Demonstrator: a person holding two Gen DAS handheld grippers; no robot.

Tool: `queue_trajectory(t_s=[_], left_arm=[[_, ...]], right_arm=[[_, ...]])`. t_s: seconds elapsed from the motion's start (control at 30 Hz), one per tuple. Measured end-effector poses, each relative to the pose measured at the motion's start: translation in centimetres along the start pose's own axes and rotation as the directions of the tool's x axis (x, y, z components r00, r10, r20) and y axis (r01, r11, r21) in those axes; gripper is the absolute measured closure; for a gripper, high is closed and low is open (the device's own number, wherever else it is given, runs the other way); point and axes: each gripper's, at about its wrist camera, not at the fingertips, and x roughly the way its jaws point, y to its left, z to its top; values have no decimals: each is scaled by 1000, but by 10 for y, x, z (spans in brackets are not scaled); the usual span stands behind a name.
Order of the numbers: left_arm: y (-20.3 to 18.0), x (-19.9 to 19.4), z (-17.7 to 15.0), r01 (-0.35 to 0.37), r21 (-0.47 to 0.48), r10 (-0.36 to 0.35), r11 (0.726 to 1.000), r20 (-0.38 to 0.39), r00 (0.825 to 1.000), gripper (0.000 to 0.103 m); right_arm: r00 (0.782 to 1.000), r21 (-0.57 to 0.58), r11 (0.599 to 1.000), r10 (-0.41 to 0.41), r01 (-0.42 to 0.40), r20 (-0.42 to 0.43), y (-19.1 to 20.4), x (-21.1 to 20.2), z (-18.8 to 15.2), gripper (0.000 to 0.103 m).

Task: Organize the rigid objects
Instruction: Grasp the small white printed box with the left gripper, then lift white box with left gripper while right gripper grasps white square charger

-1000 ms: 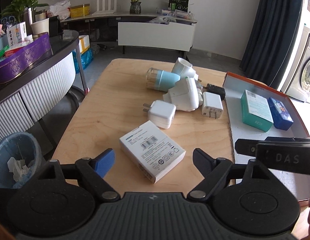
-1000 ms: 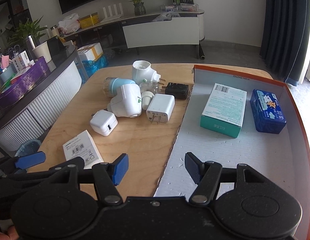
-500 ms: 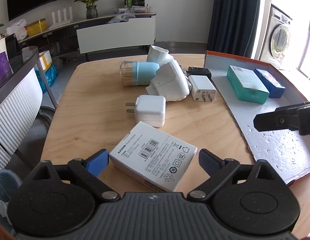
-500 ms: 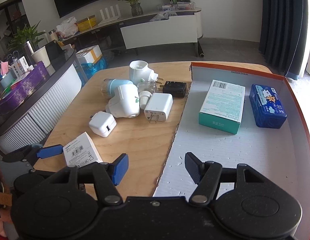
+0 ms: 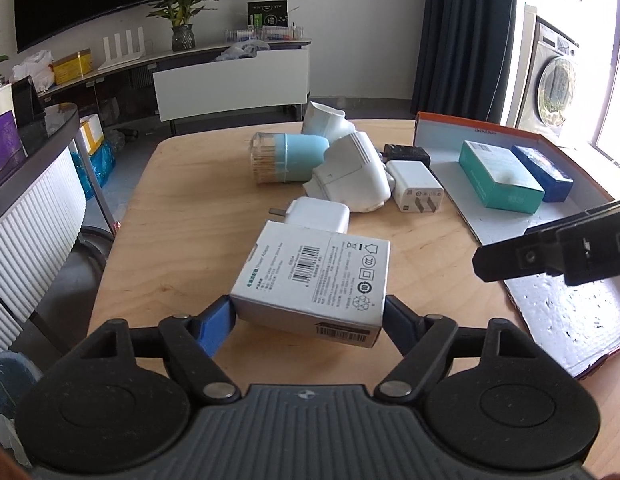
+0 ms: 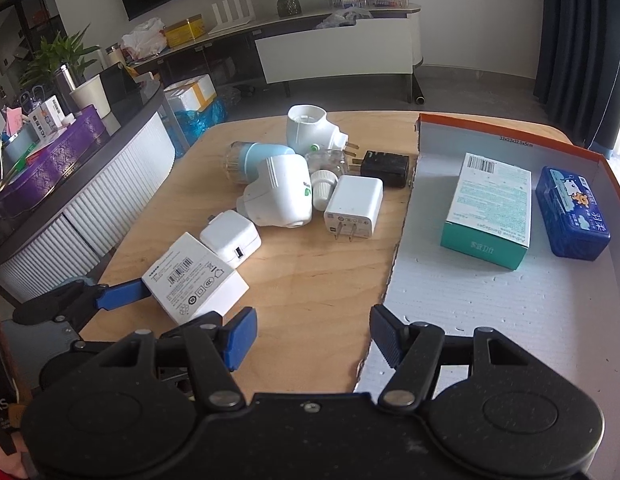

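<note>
Left gripper [image 5: 308,314], jaws just closed in, clamped on the white power-adapter box [image 5: 316,276], near edge tilted up off the wooden table [image 5: 190,216]. Just behind it, a white USB charger [image 5: 318,214]; farther back, a blue-capped clear container [image 5: 288,158] on its side, two white plug-in devices, a white wall charger [image 5: 416,191], a black adapter [image 5: 406,155]. Right gripper [image 6: 312,338] empty, fingers apart, over the rim of the orange-edged tray [image 6: 510,320] holding a teal box [image 6: 490,208] and a blue box [image 6: 572,212].

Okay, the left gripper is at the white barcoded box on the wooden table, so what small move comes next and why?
Probably lift it slightly. The left gripper has just been closing, and its pads now press both sides of the white barcoded box, whose near end already looks tilted up. The orange-rimmed white tray beside it already holds two boxes and has room.
</note>
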Motion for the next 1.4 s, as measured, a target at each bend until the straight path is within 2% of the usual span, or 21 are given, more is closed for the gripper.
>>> queue_trajectory(t_s=[0.17,0.27,0.33,0.47,0.6,0.73,0.97,1.03,1.07,1.2,1.4], left_arm=[[6,1,2,-7,-15,7,1000,6,1000,22],[10,-4,4,-74,-24,75,997,20,997,23],[21,-7,7,-108,-74,110,991,20,994,23],[37,-14,11,-179,-150,185,972,25,982,23],[50,-19,15,-270,-202,280,941,22,960,23],[63,-22,15,-294,-255,306,921,11,952,23],[73,-23,16,-271,-312,289,911,15,957,23],[72,-22,15,-271,-314,290,910,12,957,23],[72,-22,14,-269,-315,288,910,13,958,23],[70,-22,14,-260,-313,279,913,16,960,23],[61,-26,18,-241,-298,260,924,24,965,23]], right_arm=[[1000,-13,1000,-2,2,-2,9,5,4,27],[1000,-27,1000,-1,1,-7,15,9,7,27],[1000,-13,1000,15,-15,-8,17,13,9,27],[999,-33,999,32,-32,13,35,27,16,27],[998,-54,997,57,-56,19,55,51,23,27],[998,-32,998,59,-59,23,64,77,31,27],[999,-76,997,28,-25,42,73,108,40,24],[998,-107,994,4,2,55,77,111,41,36],[998,-127,992,-6,13,58,79,112,42,38],[998,-124,992,12,-5,59,77,103,35,38],[996,-131,991,-5,17,93,74,69,30,38]])
